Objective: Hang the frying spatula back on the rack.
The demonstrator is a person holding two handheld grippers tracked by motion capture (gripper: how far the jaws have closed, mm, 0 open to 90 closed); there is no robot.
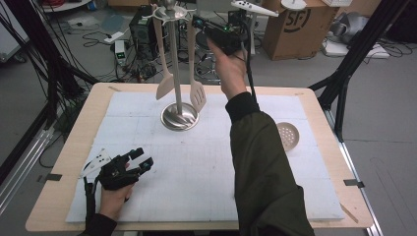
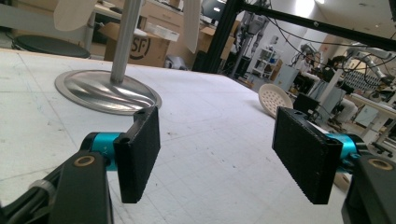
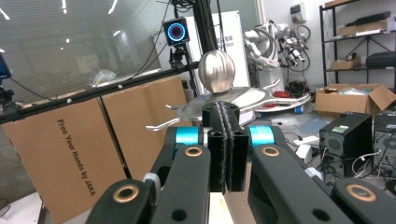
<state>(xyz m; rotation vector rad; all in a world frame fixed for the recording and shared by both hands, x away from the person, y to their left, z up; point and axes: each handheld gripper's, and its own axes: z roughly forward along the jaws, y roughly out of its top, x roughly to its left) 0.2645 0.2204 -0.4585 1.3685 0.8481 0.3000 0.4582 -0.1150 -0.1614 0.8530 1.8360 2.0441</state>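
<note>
A steel utensil rack (image 1: 179, 117) stands at the back middle of the white mat, its ball top (image 3: 216, 70) just beyond my right gripper (image 3: 226, 140). A pale solid spatula (image 1: 164, 86) and a pale slotted spatula (image 1: 197, 96) hang from it. My right gripper (image 1: 199, 22) is raised to the top of the rack with its pads pressed together at the top of the slotted spatula's handle; a pale strip of handle (image 3: 217, 207) shows below the pads. My left gripper (image 1: 142, 160) rests low on the mat at the front left, open (image 2: 217, 154) with nothing between its pads.
A round pale perforated skimmer (image 1: 287, 135) lies at the mat's right edge, also seen as the skimmer (image 2: 275, 99) ahead of the left gripper. The rack base (image 2: 107, 91) sits to its left. Cardboard boxes (image 1: 300, 24), cables and frame legs surround the table.
</note>
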